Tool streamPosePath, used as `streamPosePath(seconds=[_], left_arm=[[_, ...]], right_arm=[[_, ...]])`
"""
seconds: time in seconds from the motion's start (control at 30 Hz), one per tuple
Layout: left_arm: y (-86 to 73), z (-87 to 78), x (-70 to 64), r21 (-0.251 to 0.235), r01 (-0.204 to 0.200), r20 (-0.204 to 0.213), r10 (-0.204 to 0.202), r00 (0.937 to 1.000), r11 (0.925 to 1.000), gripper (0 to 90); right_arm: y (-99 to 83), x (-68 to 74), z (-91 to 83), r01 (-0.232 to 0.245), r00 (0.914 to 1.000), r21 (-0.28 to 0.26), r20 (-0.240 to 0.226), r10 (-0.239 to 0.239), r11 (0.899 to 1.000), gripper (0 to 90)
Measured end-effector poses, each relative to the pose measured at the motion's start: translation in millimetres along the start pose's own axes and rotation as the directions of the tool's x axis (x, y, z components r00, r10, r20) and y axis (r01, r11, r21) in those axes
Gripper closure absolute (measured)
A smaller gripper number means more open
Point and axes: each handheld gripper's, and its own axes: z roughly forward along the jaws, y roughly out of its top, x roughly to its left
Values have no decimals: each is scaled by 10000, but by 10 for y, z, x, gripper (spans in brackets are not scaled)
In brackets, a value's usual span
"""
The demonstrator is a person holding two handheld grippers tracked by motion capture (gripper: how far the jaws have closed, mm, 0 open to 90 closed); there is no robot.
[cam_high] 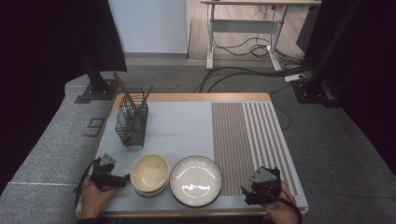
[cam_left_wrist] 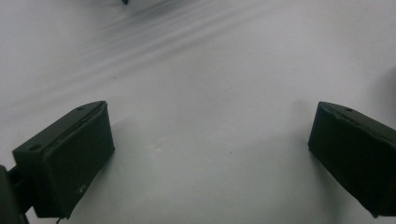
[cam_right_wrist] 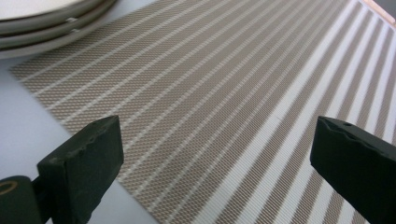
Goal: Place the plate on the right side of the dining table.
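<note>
A: Any writing?
B: None readable. Left gripper (cam_high: pixel 122 178) released, just beside the stacked bowls (cam_high: pixel 150 173); right gripper (cam_high: pixel 246 191) released over the striped mat (cam_high: pixel 247 135), near the plates (cam_high: pixel 195 181).
A: Obstructions?
B: Wire basket (cam_high: pixel 131 121) behind, well apart.

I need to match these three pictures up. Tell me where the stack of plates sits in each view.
High view: the stack of plates sits at the near table edge, right of the cream bowls.
Left gripper view: not in it.
Right gripper view: rims at the top left corner.
Shared landmark: the striped placemat beside the plates.
</note>
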Motion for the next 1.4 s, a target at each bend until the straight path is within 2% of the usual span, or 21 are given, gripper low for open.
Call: streamPosePath(seconds=[0.4, 0.47, 0.5, 0.57, 0.6, 0.77, 0.8, 0.87, 0.9, 0.93, 0.97, 1.1, 1.13, 1.17, 1.2, 1.23, 1.27, 1.3, 1.33, 1.37, 1.4], left_arm=[[-1, 0, -1, -7, -5, -3, 5, 10000, 10000, 0], [-1, -1, -1, -6, -5, -4, 5, 10000, 10000, 0], [-1, -1, -1, -5, -6, -3, 6, 10000, 10000, 0], [-1, 0, -1, -7, -6, -2, 6, 10000, 10000, 0], [-1, -1, -1, -5, -4, -3, 4, 10000, 10000, 0], [-1, -1, -1, -6, -6, -3, 6, 10000, 10000, 0], [-1, -1, -1, -7, -7, -4, 7, 10000, 10000, 0], [-1, -1, -1, -8, -7, -5, 7, 10000, 10000, 0], [-1, 0, -1, -8, -7, -3, 7, 10000, 10000, 0], [-1, -1, -1, -7, -6, -5, 6, 10000, 10000, 0], [-1, -1, -1, -7, -6, -5, 6, 10000, 10000, 0], [-1, -1, -1, -6, -7, -4, 7, 10000, 10000, 0], [-1, 0, -1, -8, -6, -3, 6, 10000, 10000, 0], [-1, 0, -1, -11, -5, -3, 5, 10000, 10000, 0], [-1, 0, -1, -11, -5, -3, 5, 10000, 10000, 0], [-1, 0, -1, -8, -6, -3, 6, 10000, 10000, 0], [-1, 0, -1, -9, -5, -4, 5, 10000, 10000, 0], [-1, 0, -1, -9, -6, -2, 6, 10000, 10000, 0], [-1, 0, -1, -10, -5, -3, 5, 10000, 10000, 0], [-1, 0, -1, -10, -6, -4, 6, 10000, 10000, 0], [-1, 0, -1, -10, -6, -4, 6, 10000, 10000, 0]], right_arm=[[216, 279, -45, 1264, 9919, 46, -93, -1264, 9920, 49], [252, 327, -60, 1661, 9860, 44, -142, -1660, 9861, 49], [287, 382, -78, 2112, 9774, -17, -51, -2112, 9774, 56], [303, 409, -86, 2304, 9731, -56, -91, -2304, 9731, 66], [335, 458, -96, 2667, 9638, 16, 4, -2667, 9638, 76], [380, 562, -117, 3617, 9323, 6, 41, -3617, 9323, 137], [380, 562, -117, 3617, 9323, 6, 41, -3617, 9323, 137], [390, 602, -121, 3935, 9193, -5, 37, -3935, 9193, 140], [403, 640, -129, 4268, 9043, -15, -78, -4268, 9043, 148], [411, 659, -137, 4469, 8945, -25, -73, -4469, 8946, 159], [411, 659, -137, 4469, 8945, -25, -73, -4469, 8946, 159], [454, 737, -167, 5311, 8471, -238, -74, -5314, 8470, 197], [475, 775, -189, 5587, 8288, -393, -104, -5595, 8284, 224], [487, 796, -201, 5704, 8208, -381, -81, -5711, 8204, 231], [487, 796, -201, 5704, 8208, -381, -81, -5711, 8204, 231], [496, 815, -209, 5844, 8108, -451, -71, -5853, 8102, 248], [516, 843, -216, 6117, 7897, -476, -222, -6130, 7897, 279], [516, 843, -216, 6117, 7897, -476, -222, -6130, 7897, 279], [527, 883, -225, 6349, 7708, -493, -270, -6365, 7710, 318], [533, 896, -227, 6463, 7607, -517, -352, -6481, 7614, 336], [533, 896, -227, 6463, 7607, -517, -352, -6481, 7614, 336]])
